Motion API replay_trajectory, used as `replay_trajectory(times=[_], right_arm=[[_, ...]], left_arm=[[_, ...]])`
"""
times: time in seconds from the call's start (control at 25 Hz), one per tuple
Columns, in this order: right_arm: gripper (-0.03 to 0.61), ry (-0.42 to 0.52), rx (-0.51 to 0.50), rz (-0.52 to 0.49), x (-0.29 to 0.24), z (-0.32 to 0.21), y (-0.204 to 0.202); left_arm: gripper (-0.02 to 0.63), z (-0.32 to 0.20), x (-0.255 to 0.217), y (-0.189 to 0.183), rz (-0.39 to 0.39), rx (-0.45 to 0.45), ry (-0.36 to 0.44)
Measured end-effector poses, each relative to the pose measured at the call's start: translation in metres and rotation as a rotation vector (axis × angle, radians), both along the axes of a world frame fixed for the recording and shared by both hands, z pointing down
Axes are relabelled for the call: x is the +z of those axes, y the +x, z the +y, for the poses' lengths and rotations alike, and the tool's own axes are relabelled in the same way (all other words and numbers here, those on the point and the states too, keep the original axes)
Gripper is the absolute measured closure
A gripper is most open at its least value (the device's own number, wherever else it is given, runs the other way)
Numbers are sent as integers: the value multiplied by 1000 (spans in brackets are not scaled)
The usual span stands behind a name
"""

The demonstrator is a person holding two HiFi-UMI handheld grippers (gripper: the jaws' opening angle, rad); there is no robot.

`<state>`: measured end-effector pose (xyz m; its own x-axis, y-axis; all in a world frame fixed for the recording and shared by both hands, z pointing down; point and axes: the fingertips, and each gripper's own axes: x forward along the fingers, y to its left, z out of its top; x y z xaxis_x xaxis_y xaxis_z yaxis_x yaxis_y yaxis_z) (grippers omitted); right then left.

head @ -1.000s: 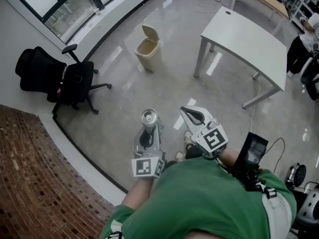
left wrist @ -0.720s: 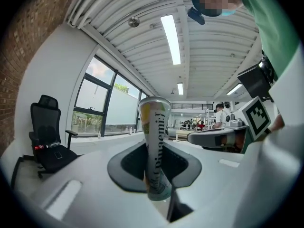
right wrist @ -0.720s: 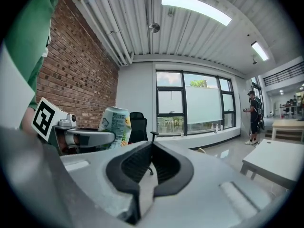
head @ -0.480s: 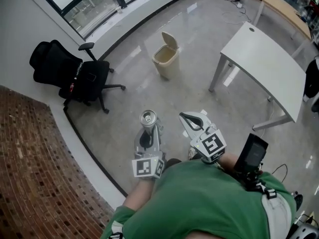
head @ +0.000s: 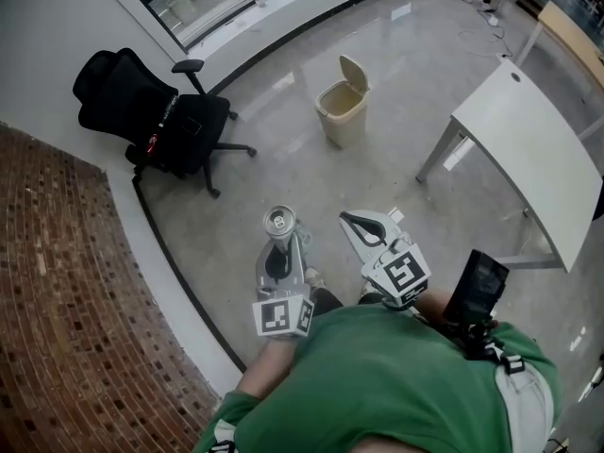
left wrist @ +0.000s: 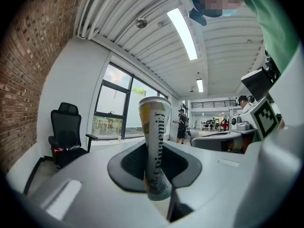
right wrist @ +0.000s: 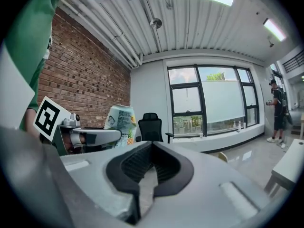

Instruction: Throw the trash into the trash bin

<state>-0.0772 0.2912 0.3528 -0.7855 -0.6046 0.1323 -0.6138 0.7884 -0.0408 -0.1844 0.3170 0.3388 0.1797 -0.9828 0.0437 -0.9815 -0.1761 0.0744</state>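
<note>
Black office chair (head: 156,121) stands at far left, beside the route. Left gripper (head: 280,245) is clamped on the upright can (head: 280,221), which is carried above the floor and well apart from the open-lidded trash bin (head: 342,111) ahead. Right gripper (head: 363,225) is closed on nothing. Risk: the grip appears low on the can, so a jolt could tip it out. Early release would drop it short of the bin.

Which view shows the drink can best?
The left gripper view: the drink can stands upright, close up, clamped in the left gripper. The head view shows mainly its top; the right gripper view shows its upper part, partly behind that gripper.
</note>
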Motion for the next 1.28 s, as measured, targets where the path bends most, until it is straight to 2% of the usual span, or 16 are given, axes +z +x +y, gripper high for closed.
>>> replay_trajectory(times=[0.2,0.56,0.84,1.0,1.28], right_arm=[[575,-1,22,27,4,-33,-31],[575,0,173,51,-5,-101,-78],[575,-2,304,55,-4,-129,-90],[575,-4,349,66,-5,-139,-87],[575,-12,374,60,-4,-169,-62]], left_arm=[[554,-36,5,-31,12,31,-7],[552,-117,3,-75,36,195,-2],[554,-152,12,-93,46,315,-25],[552,-165,16,-92,56,358,-40],[554,-195,16,-63,58,395,-49]])
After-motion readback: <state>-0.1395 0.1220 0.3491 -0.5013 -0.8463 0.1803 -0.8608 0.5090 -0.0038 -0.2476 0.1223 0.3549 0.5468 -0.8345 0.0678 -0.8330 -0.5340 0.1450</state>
